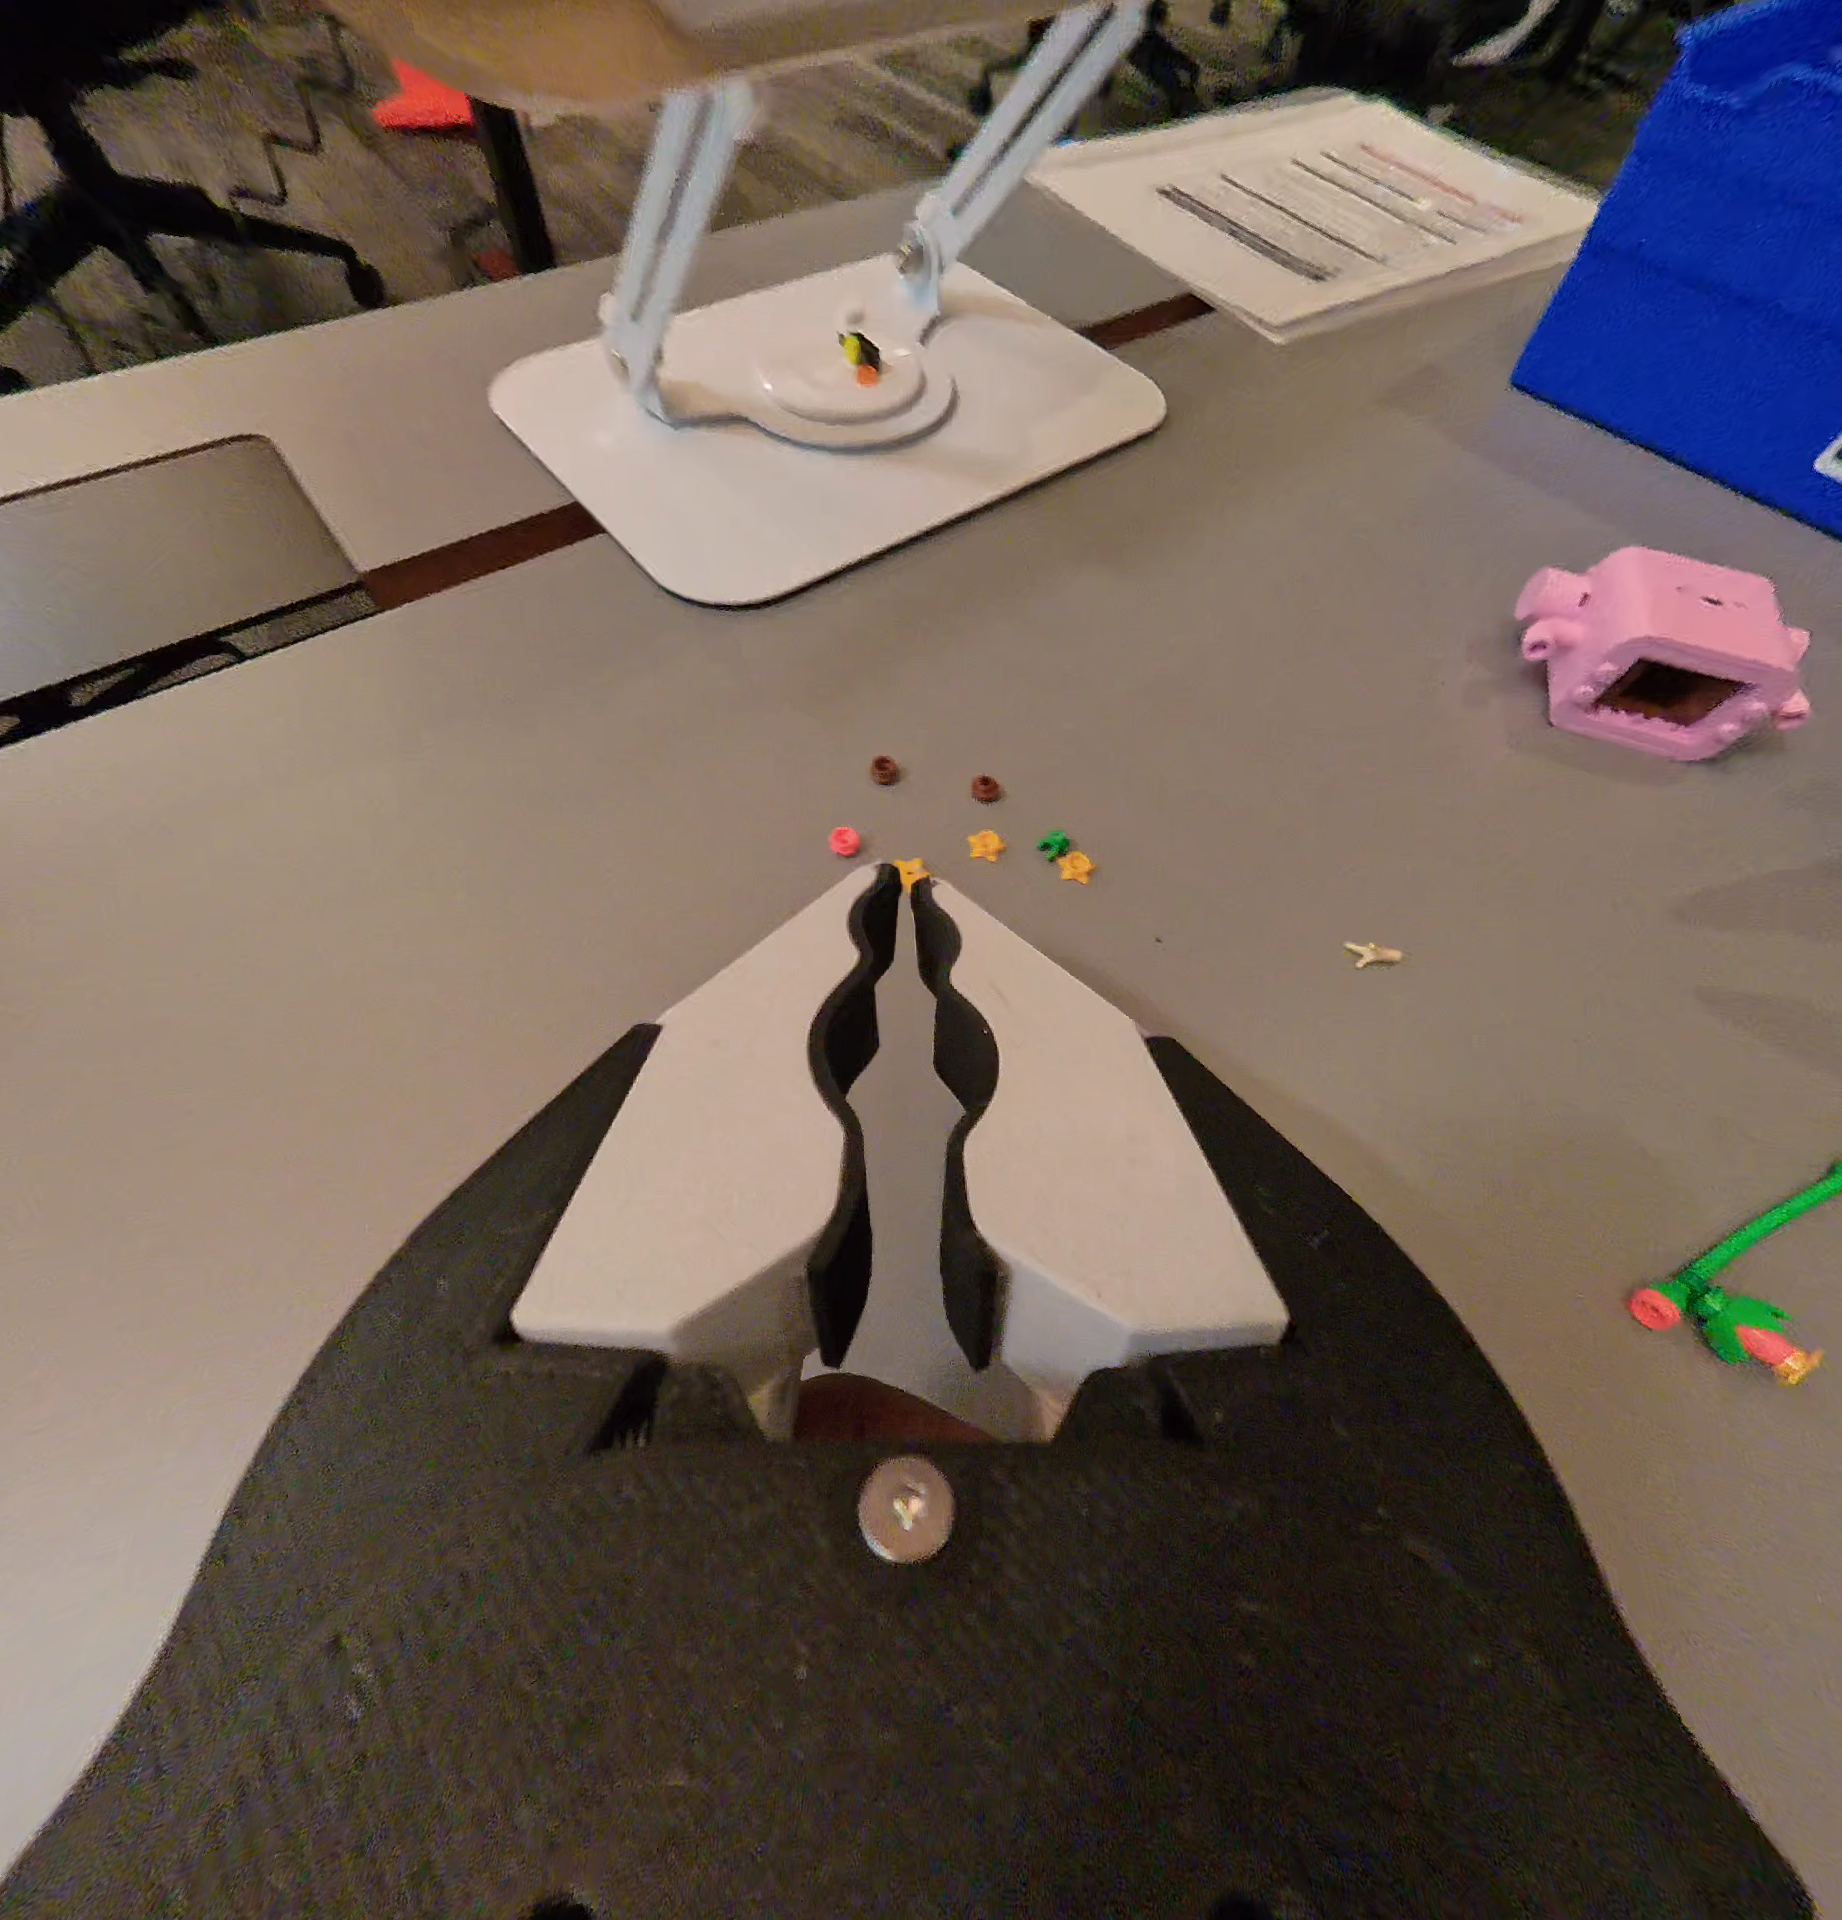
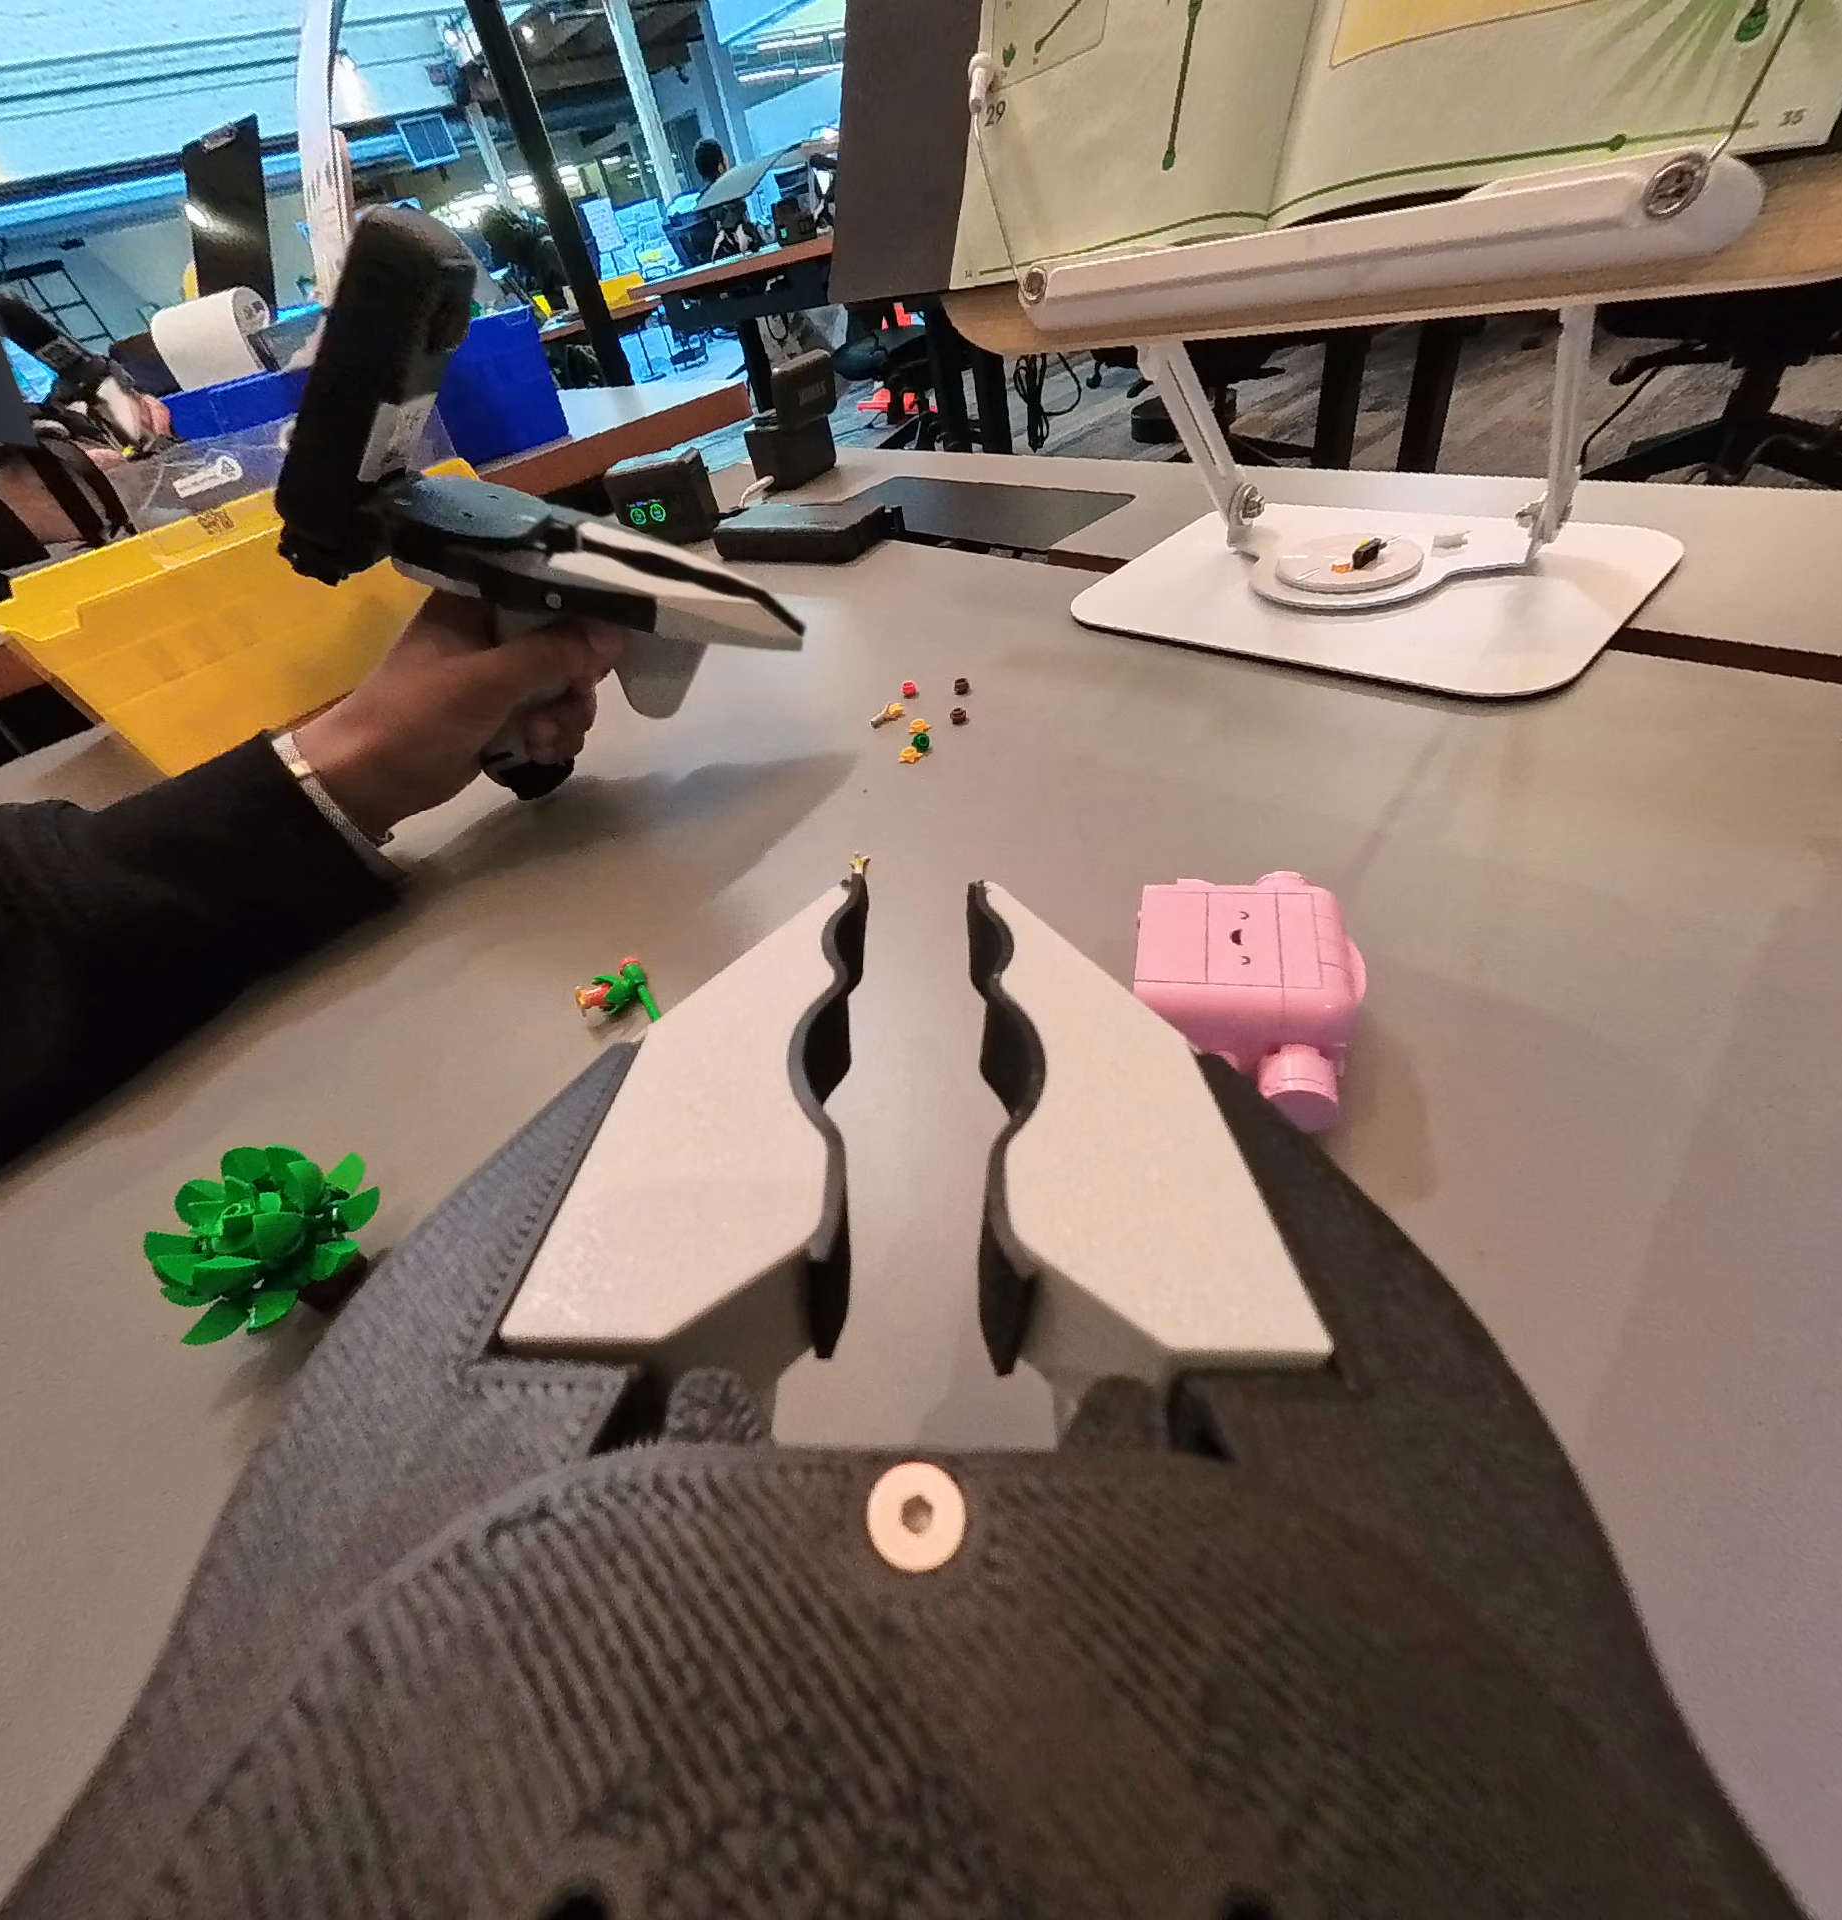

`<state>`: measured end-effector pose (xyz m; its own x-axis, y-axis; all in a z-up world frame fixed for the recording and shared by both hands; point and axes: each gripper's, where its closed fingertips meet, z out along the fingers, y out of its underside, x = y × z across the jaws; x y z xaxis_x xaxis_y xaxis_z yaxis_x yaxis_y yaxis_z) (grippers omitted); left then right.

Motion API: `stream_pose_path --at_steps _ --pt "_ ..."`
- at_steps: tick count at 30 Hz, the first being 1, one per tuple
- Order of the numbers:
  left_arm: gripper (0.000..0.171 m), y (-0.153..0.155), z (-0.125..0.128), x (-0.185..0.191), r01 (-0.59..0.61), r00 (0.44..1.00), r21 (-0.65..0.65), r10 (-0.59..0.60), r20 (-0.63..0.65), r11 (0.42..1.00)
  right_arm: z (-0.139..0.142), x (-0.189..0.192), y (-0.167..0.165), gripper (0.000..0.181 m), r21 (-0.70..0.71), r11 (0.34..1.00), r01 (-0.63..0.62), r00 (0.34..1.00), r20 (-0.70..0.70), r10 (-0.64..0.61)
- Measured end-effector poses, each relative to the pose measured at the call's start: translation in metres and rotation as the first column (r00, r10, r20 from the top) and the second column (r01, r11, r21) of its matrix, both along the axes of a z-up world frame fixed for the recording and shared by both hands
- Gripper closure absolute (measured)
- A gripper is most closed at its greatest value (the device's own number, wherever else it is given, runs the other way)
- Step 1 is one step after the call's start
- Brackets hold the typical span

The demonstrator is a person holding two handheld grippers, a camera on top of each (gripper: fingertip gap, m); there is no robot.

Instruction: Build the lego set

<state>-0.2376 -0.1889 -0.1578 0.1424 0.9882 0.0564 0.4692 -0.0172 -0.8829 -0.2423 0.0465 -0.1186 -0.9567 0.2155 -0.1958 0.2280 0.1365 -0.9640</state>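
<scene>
My left gripper [image 1: 910, 883] is shut. A yellow star piece [image 1: 910, 871] shows just past its tips. In the right wrist view this gripper [image 2: 792, 629] hangs above the table, and that star [image 2: 889, 713] lies on the table beyond it, not in the grasp. Beside it lie a red stud [image 1: 843, 841], two brown studs [image 1: 885, 770], two more yellow stars [image 1: 985, 844] and a green piece [image 1: 1052, 844]. My right gripper [image 2: 917, 888] is open with nothing between its pads. A small tan piece [image 2: 860, 862] lies on the table at its left fingertip; it also shows in the left wrist view [image 1: 1372, 953].
A pink block build [image 2: 1249, 966] sits right of my right gripper. A green stem with a flower [image 2: 616, 987] and a green leafy build [image 2: 262, 1236] lie to the left. A white book stand [image 1: 823, 436], a blue bin [image 1: 1748, 260] and a yellow bin [image 2: 169, 623] stand at the back. To reach the red stud [image 1: 843, 841] in a straight line is about 6 centimetres for my left fingers, about 25 centimetres for my right. Look for it in the right wrist view [image 2: 910, 689] too. From my left tips it is roughly 7 centimetres to the green piece [image 1: 1052, 844]; from my right, 20 centimetres. My right wrist view [image 2: 922, 743] looks at it from another angle.
</scene>
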Motion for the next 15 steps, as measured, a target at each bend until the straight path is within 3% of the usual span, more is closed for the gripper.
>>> stream_pose_path --at_steps 6,9,15 --pt "0.162 0.043 -0.015 -0.008 0.104 0.991 -0.024 -0.101 0.086 0.994 -0.001 0.0 0.0 0.163 0.003 1.0 -0.007 1.0 0.008 0.007" --pt "0.165 0.041 -0.025 -0.018 0.073 0.989 -0.109 -0.058 0.137 0.991 -0.001 0.0 0.0 0.163 0.003 1.0 -0.007 1.0 0.008 0.007" --pt "0.154 0.049 -0.046 -0.025 0.119 0.958 -0.106 -0.086 0.273 0.987 -0.002 0.0 -0.001 0.164 0.008 1.0 -0.004 1.0 0.009 0.004"
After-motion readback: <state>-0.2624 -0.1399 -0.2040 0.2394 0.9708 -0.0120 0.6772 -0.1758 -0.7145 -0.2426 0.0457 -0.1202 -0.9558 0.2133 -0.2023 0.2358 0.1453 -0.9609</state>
